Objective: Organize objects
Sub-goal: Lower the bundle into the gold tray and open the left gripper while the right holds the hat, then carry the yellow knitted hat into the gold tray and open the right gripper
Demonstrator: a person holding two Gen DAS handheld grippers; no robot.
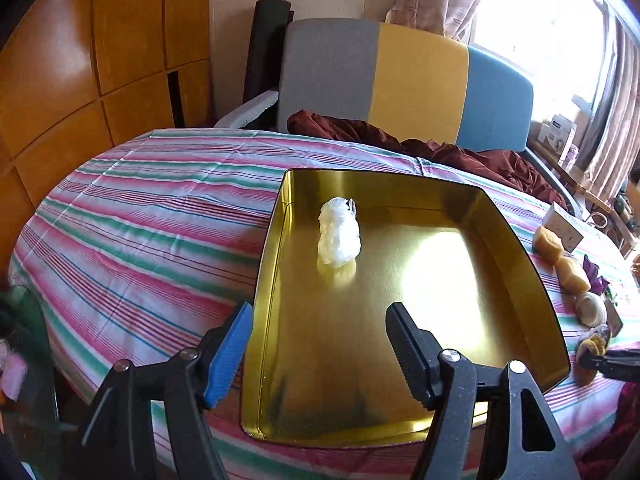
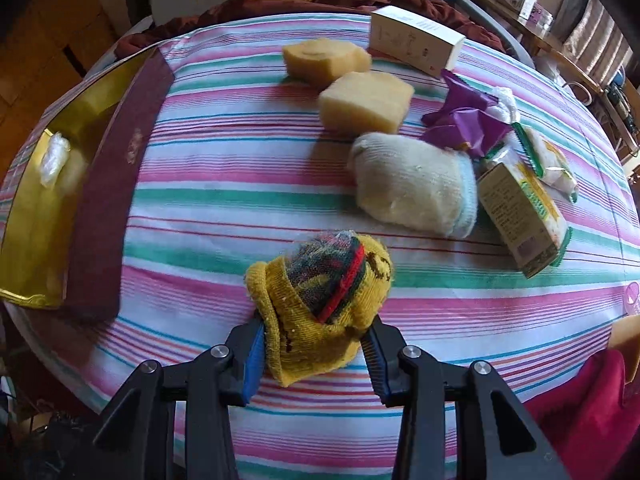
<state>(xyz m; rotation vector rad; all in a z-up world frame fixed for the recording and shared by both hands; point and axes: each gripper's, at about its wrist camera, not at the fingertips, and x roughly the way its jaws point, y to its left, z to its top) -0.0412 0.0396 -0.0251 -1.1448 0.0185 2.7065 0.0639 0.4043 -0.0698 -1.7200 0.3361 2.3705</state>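
- Right gripper (image 2: pixel 316 346) is clamped on a yellow sock (image 2: pixel 320 312), just above the striped cloth (image 2: pixel 224 168).
- Left gripper (image 1: pixel 320 344) stands apart, holding nothing, over the gold tray (image 1: pixel 520 264).
- A white bundle (image 1: pixel 339 232) lies in the tray.
- Sponges (image 2: pixel 366 102), a pale sock (image 2: pixel 416 184) and packets (image 2: pixel 520 216) lie beyond the yellow sock.

Print on the cartons (image 2: pixel 520 216) is too blurred to read.

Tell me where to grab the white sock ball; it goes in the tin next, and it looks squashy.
Take the white sock ball across its plump middle, coming from above. It lies flat on the cloth, rounded and soft, so fingers can straddle it. Avoid the blue cuff end, which nearly touches the small carton.
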